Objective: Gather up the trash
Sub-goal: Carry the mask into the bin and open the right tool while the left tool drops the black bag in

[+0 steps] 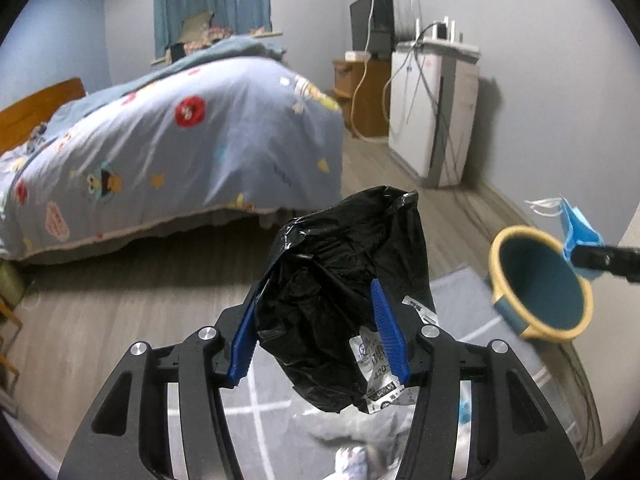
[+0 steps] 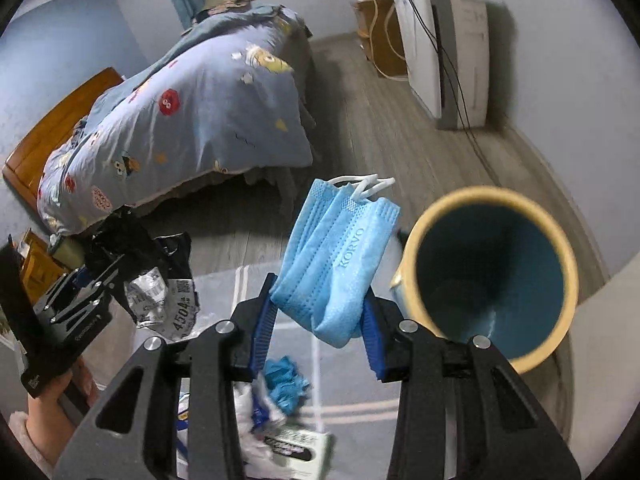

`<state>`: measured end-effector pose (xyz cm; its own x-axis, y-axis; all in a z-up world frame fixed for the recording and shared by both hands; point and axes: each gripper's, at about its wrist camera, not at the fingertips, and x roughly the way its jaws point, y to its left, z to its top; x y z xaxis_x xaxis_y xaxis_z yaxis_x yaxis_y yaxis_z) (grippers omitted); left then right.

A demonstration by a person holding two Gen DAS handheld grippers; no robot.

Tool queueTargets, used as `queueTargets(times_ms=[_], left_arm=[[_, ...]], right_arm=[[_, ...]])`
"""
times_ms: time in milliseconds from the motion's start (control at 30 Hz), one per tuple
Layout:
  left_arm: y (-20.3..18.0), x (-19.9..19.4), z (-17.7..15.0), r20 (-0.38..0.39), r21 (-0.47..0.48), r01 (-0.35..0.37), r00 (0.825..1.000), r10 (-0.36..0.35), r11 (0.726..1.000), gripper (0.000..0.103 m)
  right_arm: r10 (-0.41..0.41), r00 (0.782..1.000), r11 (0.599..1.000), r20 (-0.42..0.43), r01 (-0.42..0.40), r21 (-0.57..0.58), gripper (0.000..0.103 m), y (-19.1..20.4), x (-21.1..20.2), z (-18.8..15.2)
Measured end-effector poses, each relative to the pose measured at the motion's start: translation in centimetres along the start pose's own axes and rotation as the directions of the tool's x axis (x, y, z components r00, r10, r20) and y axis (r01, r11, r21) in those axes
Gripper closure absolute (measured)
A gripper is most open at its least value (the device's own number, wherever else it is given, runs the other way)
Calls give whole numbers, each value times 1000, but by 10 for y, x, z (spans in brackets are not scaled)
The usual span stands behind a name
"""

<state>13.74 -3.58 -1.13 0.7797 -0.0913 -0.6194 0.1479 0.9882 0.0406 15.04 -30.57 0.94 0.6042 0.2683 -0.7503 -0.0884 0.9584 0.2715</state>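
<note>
We grip black wrapper (image 1: 344,292) in left gripper (image 1: 320,332), blue mask (image 2: 340,256) in right gripper (image 2: 320,320), both beside bin (image 2: 492,272).

the blue face mask (image 2: 340,256) bears the embossed word "korvo", and the crumpled silver wrapper (image 2: 176,304) beside the black bag (image 2: 132,240) shows the printed number "4504"; other print is unreadable.
</note>
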Motion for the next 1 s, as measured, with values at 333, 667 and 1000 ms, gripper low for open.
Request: queueTargets(times_ms=[333,667,1000], left_arm=[[-54,3,14,-7,49,113,994,-112,992,48],[-149,32,27,-61,87,262,964,-257,961,47],[-221,96,27,-181,89,327,934,-308,941,47]], right_arm=[[-118,992,993,40,116,33,65,-92,-9,31],[-282,959,959,3,282,32,65,-178,19,29],[-230,968,949,-95,245,198,65,-230,39,11]])
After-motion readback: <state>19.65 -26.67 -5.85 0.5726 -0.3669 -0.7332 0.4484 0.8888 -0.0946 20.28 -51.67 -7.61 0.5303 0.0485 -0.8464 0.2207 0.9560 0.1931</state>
